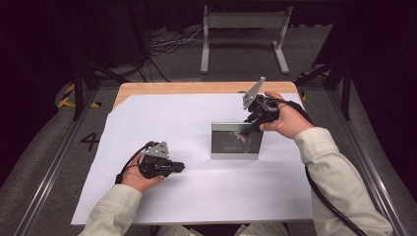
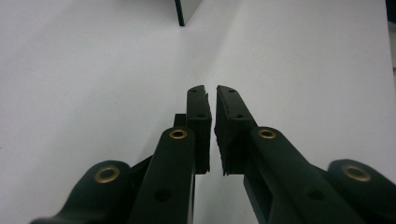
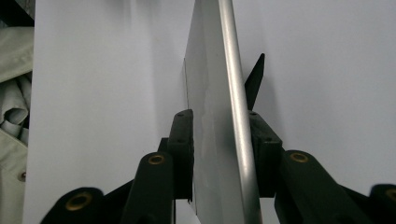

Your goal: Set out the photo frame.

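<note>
A silver-edged picture frame (image 1: 235, 140) stands upright near the middle of the white sheet, its dark glass toward me. My right gripper (image 1: 249, 129) comes down over its top right corner. In the right gripper view the frame (image 3: 212, 140) runs edge-on between the two jaws, and my right gripper (image 3: 217, 116) stands slightly open around it, one pad on each side. A black back prop (image 3: 255, 80) juts out behind the frame. My left gripper (image 1: 180, 167) lies low on the sheet at the front left. Its pads (image 2: 198, 121) are almost together with nothing between them, and a frame corner (image 2: 185, 11) shows far ahead.
The white paper sheet (image 1: 162, 118) covers most of a wooden table (image 1: 162, 87). A grey metal stand (image 1: 243, 22) and loose cables (image 1: 169, 42) lie on the floor beyond the table. Aluminium rails (image 1: 54, 162) run along both sides.
</note>
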A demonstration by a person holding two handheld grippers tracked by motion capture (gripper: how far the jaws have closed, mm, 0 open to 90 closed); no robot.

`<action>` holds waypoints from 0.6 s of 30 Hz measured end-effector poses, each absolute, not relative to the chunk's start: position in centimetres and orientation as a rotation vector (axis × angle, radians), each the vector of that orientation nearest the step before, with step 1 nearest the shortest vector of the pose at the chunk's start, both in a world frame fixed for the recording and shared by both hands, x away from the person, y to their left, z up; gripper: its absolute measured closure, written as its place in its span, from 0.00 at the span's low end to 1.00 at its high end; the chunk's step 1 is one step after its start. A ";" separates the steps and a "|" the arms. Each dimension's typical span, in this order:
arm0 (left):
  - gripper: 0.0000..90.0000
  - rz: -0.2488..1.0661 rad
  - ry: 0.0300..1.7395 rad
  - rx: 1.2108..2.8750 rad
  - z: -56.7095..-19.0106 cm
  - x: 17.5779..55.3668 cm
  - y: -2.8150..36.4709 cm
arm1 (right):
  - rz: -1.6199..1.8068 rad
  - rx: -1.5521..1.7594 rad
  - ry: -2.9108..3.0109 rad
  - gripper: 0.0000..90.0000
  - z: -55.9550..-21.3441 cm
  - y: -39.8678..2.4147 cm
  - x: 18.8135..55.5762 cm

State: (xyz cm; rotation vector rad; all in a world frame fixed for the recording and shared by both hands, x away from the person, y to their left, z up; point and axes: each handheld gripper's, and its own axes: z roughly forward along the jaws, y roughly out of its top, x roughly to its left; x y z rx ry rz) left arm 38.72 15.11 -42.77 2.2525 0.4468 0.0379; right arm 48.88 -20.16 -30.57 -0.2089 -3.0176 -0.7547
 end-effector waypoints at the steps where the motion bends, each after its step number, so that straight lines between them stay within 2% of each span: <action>1: 0.94 0.038 0.447 2.252 -42.8 38.7 15.1 | -0.763 -0.226 -3.014 0.72 -30.6 -20.2 48.9; 2: 0.94 0.038 0.447 2.252 -42.8 38.7 15.1 | -0.763 -0.226 -3.014 0.72 -30.6 -20.2 48.9; 7: 0.93 0.041 0.453 2.256 -42.8 38.7 15.3 | -0.811 -0.297 -2.997 0.57 -30.5 -20.7 48.8; 18: 0.93 0.045 0.460 2.252 -42.8 38.8 15.4 | -0.895 -0.343 -3.032 0.49 -29.5 -22.2 47.9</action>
